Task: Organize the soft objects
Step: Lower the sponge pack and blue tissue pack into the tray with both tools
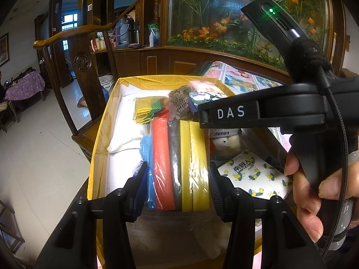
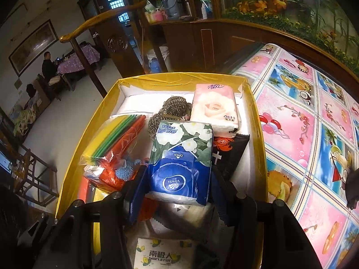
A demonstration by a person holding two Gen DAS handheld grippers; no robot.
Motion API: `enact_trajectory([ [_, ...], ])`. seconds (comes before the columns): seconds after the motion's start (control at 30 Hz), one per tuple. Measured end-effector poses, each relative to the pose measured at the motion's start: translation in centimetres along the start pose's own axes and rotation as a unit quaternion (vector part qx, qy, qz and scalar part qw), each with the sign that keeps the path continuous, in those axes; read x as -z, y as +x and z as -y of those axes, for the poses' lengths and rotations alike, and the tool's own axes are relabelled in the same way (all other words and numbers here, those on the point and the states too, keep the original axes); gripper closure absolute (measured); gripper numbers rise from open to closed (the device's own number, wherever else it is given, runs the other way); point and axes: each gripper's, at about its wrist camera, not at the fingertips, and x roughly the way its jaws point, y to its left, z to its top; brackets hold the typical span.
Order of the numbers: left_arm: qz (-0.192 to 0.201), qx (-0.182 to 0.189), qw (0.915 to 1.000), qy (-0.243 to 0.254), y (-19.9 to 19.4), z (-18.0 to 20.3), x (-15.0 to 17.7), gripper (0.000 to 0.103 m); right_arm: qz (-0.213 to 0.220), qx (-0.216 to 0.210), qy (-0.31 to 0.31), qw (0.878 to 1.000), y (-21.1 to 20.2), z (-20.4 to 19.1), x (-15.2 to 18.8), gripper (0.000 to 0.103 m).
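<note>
1. While both grippers hang over the yellow-rimmed box (image 1: 99, 139), the left gripper (image 1: 178, 179) clamps a plastic-wrapped sponge pack (image 1: 179, 163), with red, grey and yellow strips, near the box's near edge.
2. Its pads press the pack's two long sides.
3. The right gripper (image 2: 177, 183) grips a blue Vinda tissue pack (image 2: 181, 159) above the box's middle.
4. A pink tissue pack (image 2: 215, 107) lies in the far right corner, touching a metal scourer (image 2: 170, 109).
5. A lemon-print pack (image 2: 161, 253) lies at the near edge.
6. The box borders a pink patterned tablecloth (image 2: 309, 121).
</note>
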Motion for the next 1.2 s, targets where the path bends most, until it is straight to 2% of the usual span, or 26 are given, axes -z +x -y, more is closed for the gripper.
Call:
enact_trajectory([
  [0.57, -0.016, -0.001, 0.9998, 0.007, 1.3, 0.8, -0.7, 0.053, -0.013, 0.005, -0.011, 1.000, 1.4, -0.5, -1.6, 0.044],
  [1.2, -0.025, -0.010, 0.9996, 0.009, 1.6, 1.1, -1.0, 0.049, -0.015, 0.006, -0.007, 1.000, 2.0, -0.3, -1.6, 0.044],
])
